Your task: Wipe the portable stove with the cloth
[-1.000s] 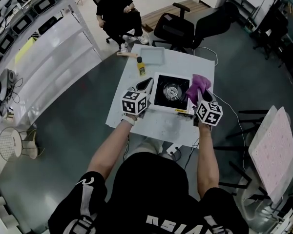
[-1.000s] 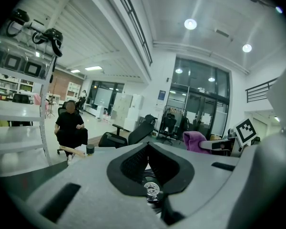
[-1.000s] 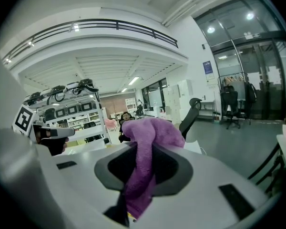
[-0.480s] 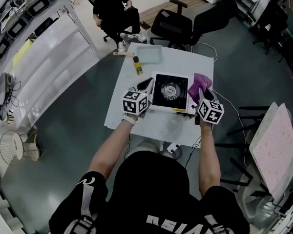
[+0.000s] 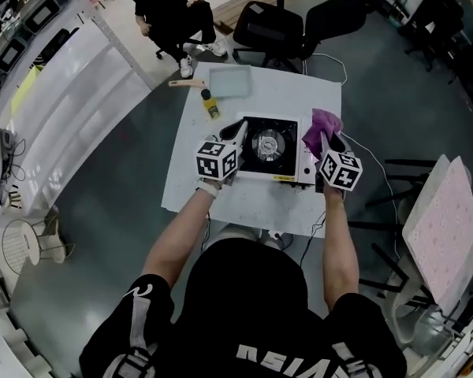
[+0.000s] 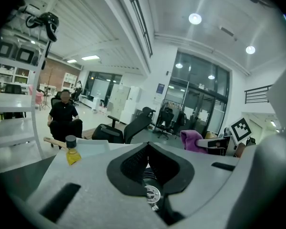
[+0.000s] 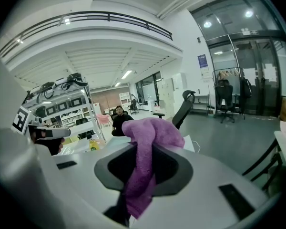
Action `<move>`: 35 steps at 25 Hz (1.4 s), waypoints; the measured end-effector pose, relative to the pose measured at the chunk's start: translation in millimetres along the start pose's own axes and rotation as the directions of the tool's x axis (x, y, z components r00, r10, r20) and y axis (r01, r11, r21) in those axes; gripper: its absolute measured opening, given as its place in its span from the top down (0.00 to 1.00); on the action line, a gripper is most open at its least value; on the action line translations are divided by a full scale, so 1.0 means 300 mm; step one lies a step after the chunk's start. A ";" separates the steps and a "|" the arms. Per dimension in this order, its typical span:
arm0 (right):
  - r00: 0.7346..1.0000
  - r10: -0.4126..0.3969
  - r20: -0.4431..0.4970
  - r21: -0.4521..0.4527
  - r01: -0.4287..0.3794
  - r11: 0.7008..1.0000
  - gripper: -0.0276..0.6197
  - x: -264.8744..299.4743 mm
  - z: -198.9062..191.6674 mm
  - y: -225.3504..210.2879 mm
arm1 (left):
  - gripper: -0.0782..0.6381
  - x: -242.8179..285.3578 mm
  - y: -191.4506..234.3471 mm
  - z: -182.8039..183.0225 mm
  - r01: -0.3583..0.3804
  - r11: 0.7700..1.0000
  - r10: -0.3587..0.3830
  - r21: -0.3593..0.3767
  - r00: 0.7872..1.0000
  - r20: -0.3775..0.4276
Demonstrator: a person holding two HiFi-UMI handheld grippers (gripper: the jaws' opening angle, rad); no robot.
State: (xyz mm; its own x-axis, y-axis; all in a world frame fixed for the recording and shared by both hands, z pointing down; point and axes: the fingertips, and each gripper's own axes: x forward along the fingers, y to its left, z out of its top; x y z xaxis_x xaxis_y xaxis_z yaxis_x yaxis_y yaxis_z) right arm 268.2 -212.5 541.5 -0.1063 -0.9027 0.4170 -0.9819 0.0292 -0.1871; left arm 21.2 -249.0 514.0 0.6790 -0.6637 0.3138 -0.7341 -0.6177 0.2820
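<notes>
Where the right gripper (image 5: 331, 146) pinches it, purple cloth (image 7: 152, 130) bunches.

White desk (image 5: 244, 199), four things on it.
The portable stove (image 5: 270, 144) sits mid-desk; behind it stand a small yellow bottle (image 5: 210, 105) and a pale shallow tray (image 5: 230, 82), with a wooden-handled tool (image 5: 185, 83) at the far left corner.

stove (image 5: 270, 148): left edge partly behind left hand-held gripper (image 5: 238, 130) | cloth (image 7: 145, 166): gripped end hidden between jaws | bottle (image 5: 210, 105): label too small to read | seated person (image 5: 169, 6): head cut by top edge
</notes>
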 end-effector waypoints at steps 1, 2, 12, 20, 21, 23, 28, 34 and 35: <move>1.000 -0.003 -0.008 0.001 0.003 1.000 0.83 0.018 -0.003 -0.010 | 0.88 0.022 0.004 -0.005 0.004 1.000 -0.004 -0.003 1.000 -0.007; 1.000 -0.007 -0.016 0.001 0.007 1.000 0.83 0.039 -0.007 -0.021 | 0.88 0.045 0.010 -0.010 0.007 1.000 -0.007 -0.006 1.000 -0.014; 0.992 -0.023 -0.121 0.016 0.025 1.000 0.83 0.267 -0.094 -0.127 | 0.88 0.271 0.066 -0.080 0.032 0.998 -0.036 -0.046 0.996 -0.086; 0.979 -0.009 -0.205 0.019 0.013 1.000 0.83 0.438 -0.187 -0.176 | 0.88 0.406 0.110 -0.139 0.032 0.997 -0.041 -0.073 0.991 -0.131; 0.976 -0.005 -0.218 0.018 0.009 1.000 0.83 0.458 -0.201 -0.180 | 0.88 0.421 0.116 -0.145 0.031 0.997 -0.041 -0.076 0.990 -0.136; 0.970 0.004 -0.243 0.012 -0.001 1.000 0.83 0.496 -0.229 -0.183 | 0.88 0.449 0.127 -0.157 0.030 0.996 -0.042 -0.082 0.989 -0.145; 0.958 0.030 -0.286 0.005 -0.030 1.000 0.83 0.562 -0.290 -0.185 | 0.88 0.507 0.139 -0.190 0.031 0.997 -0.043 -0.077 0.986 -0.161; 0.948 0.047 -0.314 -0.040 -0.063 0.997 0.83 0.595 -0.326 -0.170 | 0.88 0.535 0.160 -0.206 0.015 0.996 -0.029 -0.088 0.986 -0.165; 0.948 0.049 -0.314 -0.045 -0.067 0.997 0.83 0.599 -0.327 -0.170 | 0.88 0.539 0.163 -0.208 0.012 0.996 -0.026 -0.088 0.986 -0.164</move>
State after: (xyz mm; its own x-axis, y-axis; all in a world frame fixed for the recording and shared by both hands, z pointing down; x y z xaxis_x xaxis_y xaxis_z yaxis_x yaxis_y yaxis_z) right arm 283.9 -333.9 713.2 -0.1983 -0.7193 0.6657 -0.9787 0.1086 -0.1742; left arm 94.6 -360.1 635.2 0.6879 -0.5689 0.4508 -0.7236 -0.5863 0.3643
